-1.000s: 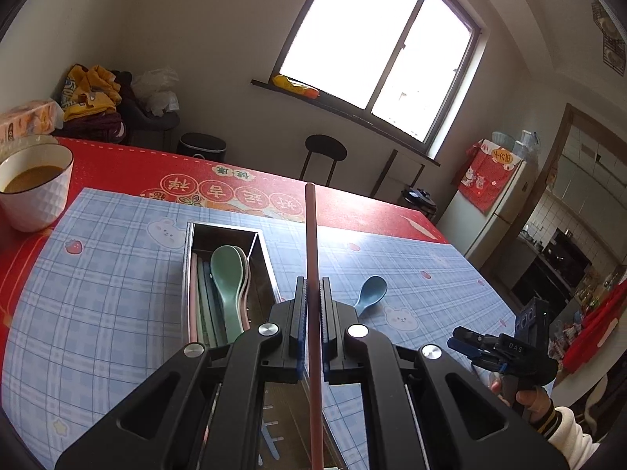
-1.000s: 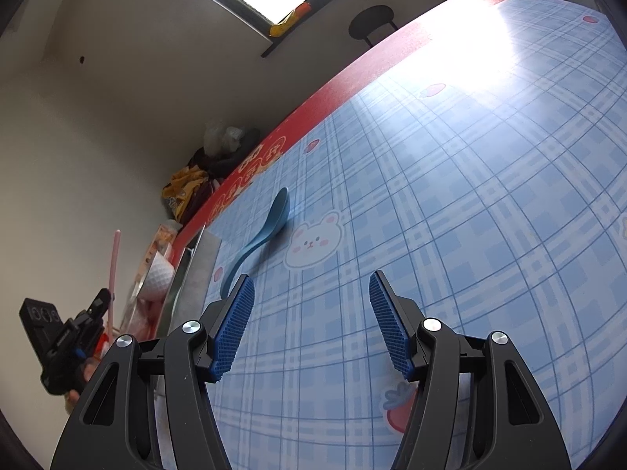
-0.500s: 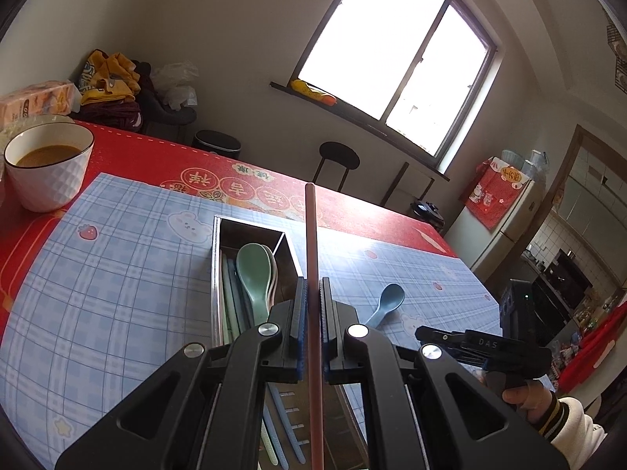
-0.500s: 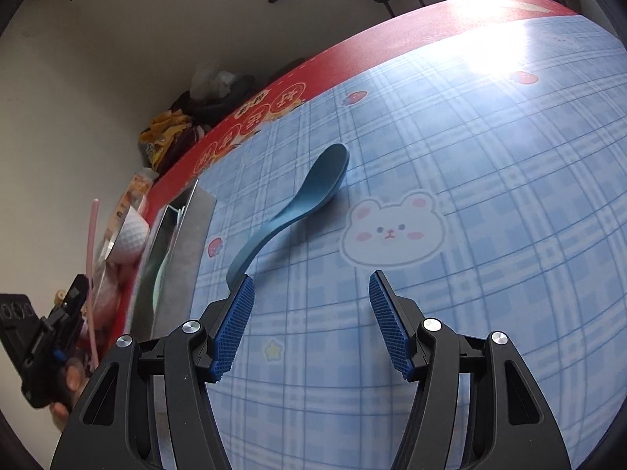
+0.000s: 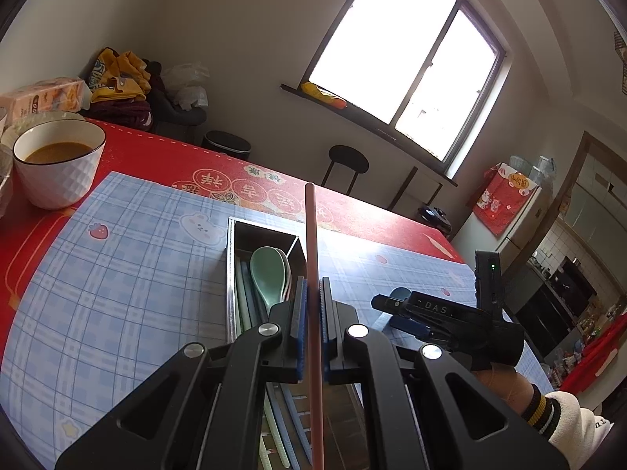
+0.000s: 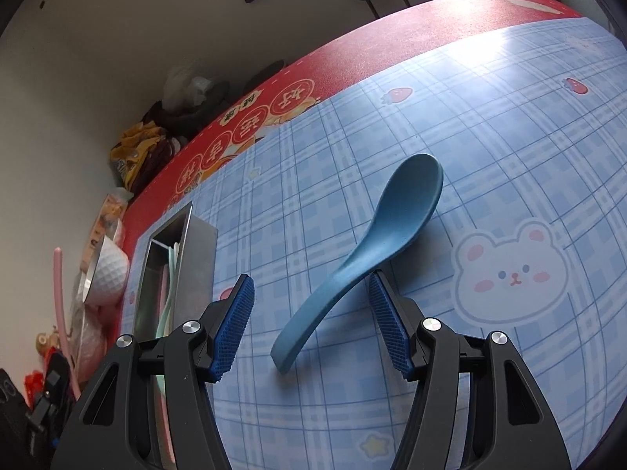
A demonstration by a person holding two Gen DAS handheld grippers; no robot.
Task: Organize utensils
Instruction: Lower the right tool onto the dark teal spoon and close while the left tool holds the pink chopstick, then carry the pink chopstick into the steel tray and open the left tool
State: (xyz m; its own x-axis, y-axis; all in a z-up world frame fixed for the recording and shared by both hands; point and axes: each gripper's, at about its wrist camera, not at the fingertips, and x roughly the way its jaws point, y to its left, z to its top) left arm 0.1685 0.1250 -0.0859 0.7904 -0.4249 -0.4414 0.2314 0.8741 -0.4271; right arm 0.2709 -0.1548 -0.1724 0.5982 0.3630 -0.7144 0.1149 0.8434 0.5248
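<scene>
My left gripper (image 5: 312,305) is shut on a pink chopstick (image 5: 312,243) that points up and away, held above the steel utensil box (image 5: 232,274). The box holds a green spoon (image 5: 268,274) and several chopsticks. My right gripper (image 6: 311,313) is open, its fingers on either side of the handle of a blue spoon (image 6: 376,235) that lies on the plaid mat. In the left wrist view the right gripper (image 5: 407,315) hides most of the blue spoon (image 5: 399,293). The box (image 6: 196,258) and the pink chopstick (image 6: 59,313) also show in the right wrist view.
A white bowl of brown liquid (image 5: 58,168) stands at the far left on the red tablecloth (image 5: 156,156). A tissue box (image 5: 43,96) is behind it. The blue plaid mat (image 5: 117,274) covers the middle of the table.
My right gripper has moved in toward the blue spoon until its open fingers straddle the handle. My left gripper keeps the pink chopstick and has shifted a little over the box.
</scene>
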